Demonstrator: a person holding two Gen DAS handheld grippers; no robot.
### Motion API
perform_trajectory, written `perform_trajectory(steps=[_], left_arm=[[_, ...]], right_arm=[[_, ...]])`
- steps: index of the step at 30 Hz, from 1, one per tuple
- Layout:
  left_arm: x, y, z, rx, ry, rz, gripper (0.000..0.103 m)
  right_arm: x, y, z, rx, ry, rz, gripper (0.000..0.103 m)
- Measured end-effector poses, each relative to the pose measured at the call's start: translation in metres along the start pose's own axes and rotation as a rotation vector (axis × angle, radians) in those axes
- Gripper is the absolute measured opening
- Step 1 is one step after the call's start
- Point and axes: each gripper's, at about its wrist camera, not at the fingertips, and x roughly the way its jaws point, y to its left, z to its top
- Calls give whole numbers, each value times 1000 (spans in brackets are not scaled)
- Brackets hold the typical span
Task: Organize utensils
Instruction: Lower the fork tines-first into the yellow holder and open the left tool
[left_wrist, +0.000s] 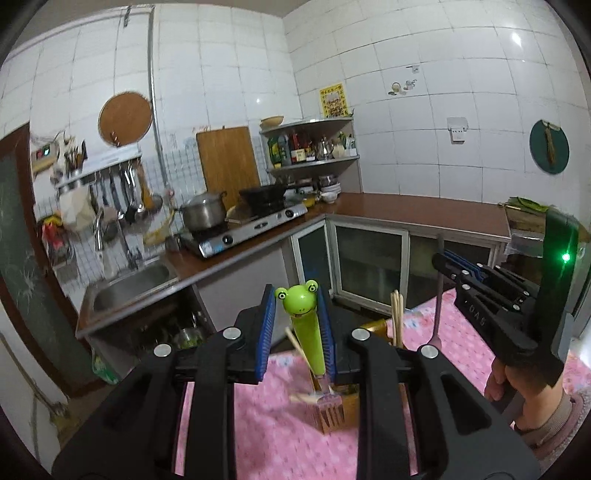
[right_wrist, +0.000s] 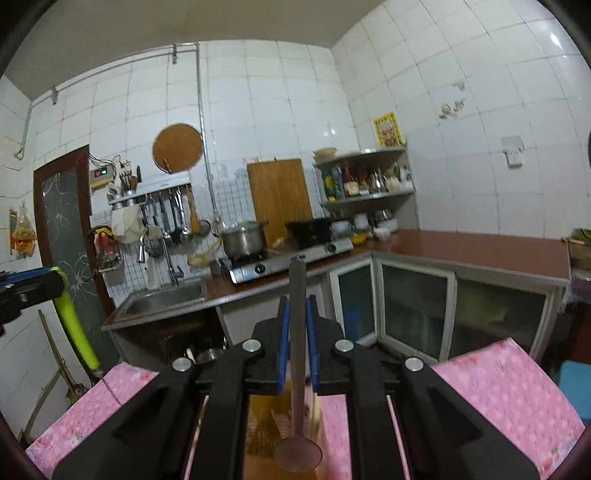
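Note:
My left gripper (left_wrist: 297, 299) is shut on a fork with a green frog-head handle (left_wrist: 308, 328); its metal tines hang down over a wooden utensil holder (left_wrist: 338, 410) on the pink tablecloth. My right gripper (right_wrist: 297, 314) is shut on a grey metal spoon (right_wrist: 297, 369), handle up, bowl hanging over the wooden holder (right_wrist: 262, 424). In the left wrist view the right gripper (left_wrist: 443, 260) is at the right, holding the spoon (left_wrist: 437, 306) upright. Chopsticks (left_wrist: 396, 317) stand in a second holder behind. The green fork handle (right_wrist: 75, 325) shows at left in the right wrist view.
The pink flowered tablecloth (left_wrist: 266, 424) covers the table under both grippers. Beyond it are a brown counter (left_wrist: 406, 210) with a gas stove (left_wrist: 251, 229), pot, wok, a sink (left_wrist: 129, 288) and glass-door cabinets. A blue object (right_wrist: 576, 387) sits right of the table.

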Motion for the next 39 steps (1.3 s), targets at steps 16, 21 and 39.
perform_trajectory(steps=[16,21,39], left_arm=[[98,-16,-41,-2,69,-50,21],[74,-13,-25,12,11,-37,21],[91,-15,-35,-15,-18,-60,22]], right_arm=[[54,-14,-64,-8,78,53,9],[53,-14,-54,2,72,62,9],[47,-4,-52,-38,85,74,9]])
